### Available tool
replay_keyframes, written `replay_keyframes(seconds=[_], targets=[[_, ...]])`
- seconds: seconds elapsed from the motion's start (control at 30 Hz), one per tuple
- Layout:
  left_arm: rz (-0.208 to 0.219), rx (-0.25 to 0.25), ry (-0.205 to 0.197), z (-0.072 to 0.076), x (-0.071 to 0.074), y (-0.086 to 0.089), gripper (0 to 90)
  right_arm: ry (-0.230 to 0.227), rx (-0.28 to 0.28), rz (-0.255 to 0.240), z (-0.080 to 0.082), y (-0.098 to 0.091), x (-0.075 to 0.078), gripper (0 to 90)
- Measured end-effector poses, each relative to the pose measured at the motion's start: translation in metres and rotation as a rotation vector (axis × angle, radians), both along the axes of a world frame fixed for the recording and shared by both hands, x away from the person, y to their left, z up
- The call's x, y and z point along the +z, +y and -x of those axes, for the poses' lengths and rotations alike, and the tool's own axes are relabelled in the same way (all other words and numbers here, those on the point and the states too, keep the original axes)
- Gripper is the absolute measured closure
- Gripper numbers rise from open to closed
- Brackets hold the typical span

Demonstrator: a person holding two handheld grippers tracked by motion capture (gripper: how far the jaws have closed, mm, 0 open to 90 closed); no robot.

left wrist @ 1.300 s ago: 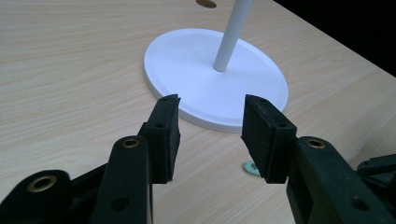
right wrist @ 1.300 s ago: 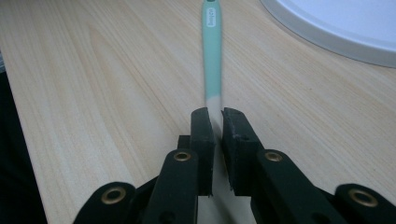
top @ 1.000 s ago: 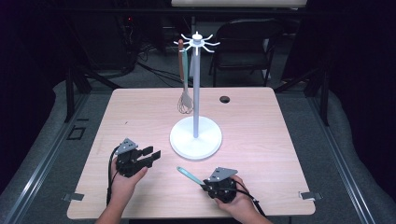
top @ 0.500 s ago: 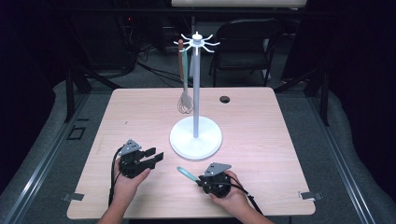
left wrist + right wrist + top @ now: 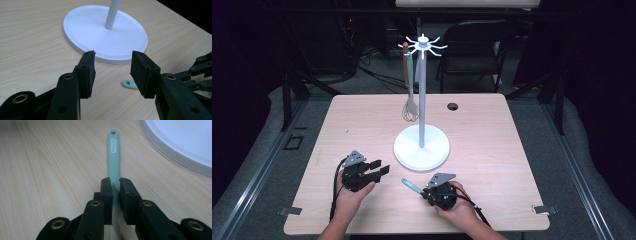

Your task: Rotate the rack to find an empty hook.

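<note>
Right tongs closing on the mint-green spatula handle, just in front of the white stand

The right tongs (image 5: 113,188) have just been closing, and the spatula handle (image 5: 113,152) sits between the jaws with barely any gap left, pretty much pinched. The spatula lies flat on the counter (image 5: 492,140), its hole end pointing toward the stand's base (image 5: 422,150). I'd guess it's gripped low on the handle so that hole stays free for a hook on the stand. A whisk (image 5: 410,107) already hangs there, left of the pole. The left tongs (image 5: 373,170) rest left of the base, jaws wide apart and holding nothing, probably just waiting.
</note>
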State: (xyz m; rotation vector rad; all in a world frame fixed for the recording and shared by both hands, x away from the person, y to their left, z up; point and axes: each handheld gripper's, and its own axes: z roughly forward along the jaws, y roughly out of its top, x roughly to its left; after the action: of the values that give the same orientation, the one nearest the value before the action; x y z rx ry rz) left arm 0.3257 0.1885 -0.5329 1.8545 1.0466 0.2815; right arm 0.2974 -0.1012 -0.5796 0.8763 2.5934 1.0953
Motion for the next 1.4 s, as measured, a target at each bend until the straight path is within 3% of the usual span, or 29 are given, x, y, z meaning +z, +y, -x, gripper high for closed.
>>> replay_keyframes(seconds=[0.57, 1.0, 1.4], targets=[[-0.001, -0.002, 0.000, 0.000, 0.000, 0.000, 54.5, 0.053, 0.029, 0.066, -0.005, 0.003, 0.007, 80.6], [-0.007, -0.006, 0.008, 0.000, 0.000, 0.001, 54.4, 0.092, 0.072, 0.156, -0.014, 0.012, 0.015, 78.0], [-0.019, -0.042, 0.026, -0.001, -0.005, -0.007, 51.3, 0.096, 0.068, 0.145, -0.014, 0.011, 0.016, 81.7]])
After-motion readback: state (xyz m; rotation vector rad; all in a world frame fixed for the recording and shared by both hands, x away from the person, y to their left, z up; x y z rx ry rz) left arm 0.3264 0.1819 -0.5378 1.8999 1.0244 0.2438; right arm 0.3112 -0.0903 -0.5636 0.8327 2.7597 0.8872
